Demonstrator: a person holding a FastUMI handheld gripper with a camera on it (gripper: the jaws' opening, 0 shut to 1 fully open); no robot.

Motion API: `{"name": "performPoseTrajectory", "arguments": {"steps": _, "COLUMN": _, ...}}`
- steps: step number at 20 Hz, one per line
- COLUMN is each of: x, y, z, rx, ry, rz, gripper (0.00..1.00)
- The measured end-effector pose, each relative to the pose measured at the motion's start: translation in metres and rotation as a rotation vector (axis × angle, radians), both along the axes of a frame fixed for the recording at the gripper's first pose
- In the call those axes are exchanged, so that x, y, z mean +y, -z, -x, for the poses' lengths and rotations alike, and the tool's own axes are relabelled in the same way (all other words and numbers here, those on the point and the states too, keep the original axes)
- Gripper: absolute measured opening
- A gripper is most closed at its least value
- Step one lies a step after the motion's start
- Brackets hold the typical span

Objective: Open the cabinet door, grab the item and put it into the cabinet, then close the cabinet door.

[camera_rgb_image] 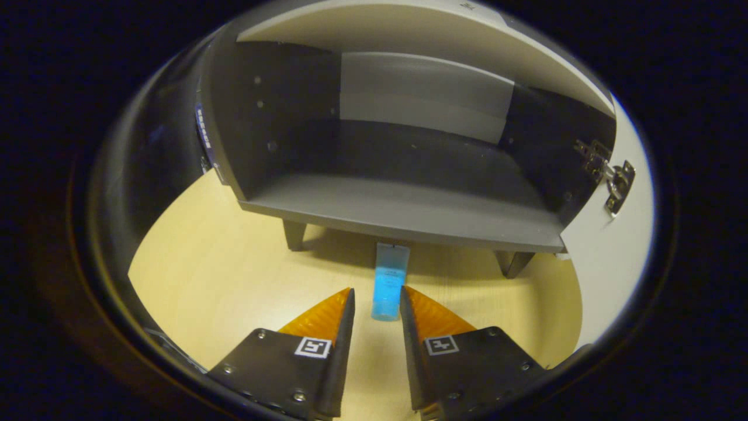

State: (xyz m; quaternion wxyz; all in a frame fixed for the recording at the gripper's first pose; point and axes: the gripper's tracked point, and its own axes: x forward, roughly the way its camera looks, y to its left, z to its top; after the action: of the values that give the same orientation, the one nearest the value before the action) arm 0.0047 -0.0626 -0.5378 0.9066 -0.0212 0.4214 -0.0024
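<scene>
Gripper view, read from left to right. At far left stands the dark outer side of the cabinet [374, 146], which rests on short legs on the pale wooden counter [222, 275]. Its inside is open to view: a left wall drilled with peg holes, a bare grey floor panel, a lighter back panel, and a right wall. At far right the white door [608, 257] is swung open, its metal hinge [613, 181] showing on the inner face.

Below the cabinet's front edge, a small blue tube [389, 283] lies on the counter, its far end reaching just under the cabinet floor and its capped near end pointing toward the gripper [377, 301]. The fingers stand apart, one on each side of the tube's near end, with a narrow gap showing at either side; neither is seen to press on it. By this reading the door is already open and the grasp is the step in hand.

Risks from here: only the tube's near end sits between the fingers, so closing on it could squeeze it forward and under the cabinet. If lifted too steeply, its far end could catch the front edge of the cabinet floor. A soft tube may also slip in the grip.
</scene>
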Motion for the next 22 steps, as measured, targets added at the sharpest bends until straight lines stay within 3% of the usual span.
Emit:
{"name": "performPoseTrajectory", "arguments": {"steps": 5, "x": -0.005, "y": 0.041, "z": -0.009, "rx": 0.050, "ry": 0.009, "rz": 0.022, "gripper": 0.44}}
{"name": "performPoseTrajectory", "arguments": {"steps": 11, "x": -0.004, "y": 0.045, "z": -0.007, "rx": 0.076, "ry": -0.005, "rz": 0.061, "gripper": 0.44}}
{"name": "performPoseTrajectory", "arguments": {"steps": 14, "x": -0.002, "y": 0.045, "z": -0.001, "rx": 0.081, "ry": -0.016, "rz": 0.069, "gripper": 0.31}}
{"name": "performPoseTrajectory", "arguments": {"steps": 19, "x": -0.002, "y": 0.050, "z": 0.008, "rx": 0.106, "ry": -0.027, "rz": 0.051, "gripper": 0.30}}
{"name": "performPoseTrajectory", "arguments": {"steps": 22, "x": 0.004, "y": 0.045, "z": 0.016, "rx": 0.143, "ry": -0.079, "rz": 0.049, "gripper": 0.30}}
